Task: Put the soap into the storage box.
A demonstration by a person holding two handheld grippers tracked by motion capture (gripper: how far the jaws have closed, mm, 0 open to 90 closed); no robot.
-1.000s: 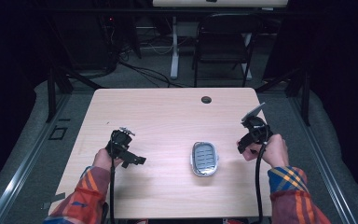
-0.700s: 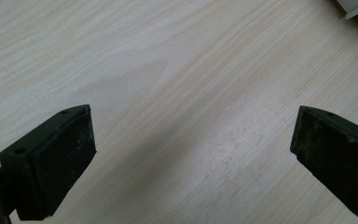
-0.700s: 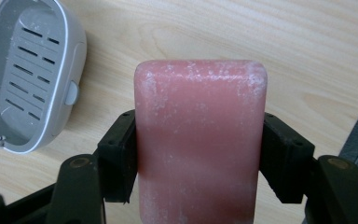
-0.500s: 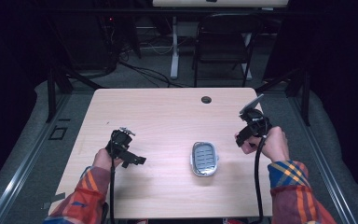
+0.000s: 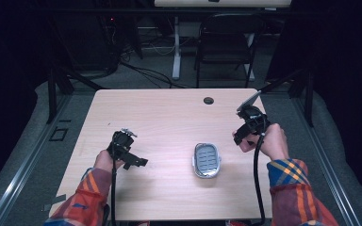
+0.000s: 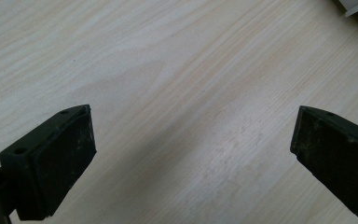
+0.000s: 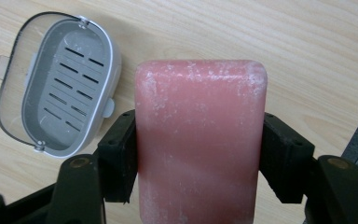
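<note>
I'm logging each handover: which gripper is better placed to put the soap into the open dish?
Right. The right gripper already clamps the pink soap bar, beside the open soap dish. The left gripper is open, over bare table.

I'm seeing the pink soap bar (image 7: 200,140) sitting clamped across its width, above the table, its surface dusted with whitish residue and its corners rounded. The soap dish (image 7: 58,84) is lying flat and empty on the wood, well apart from the bar: a grey slotted tray in a white oval shell, its clear lid hanging open alongside.
</note>
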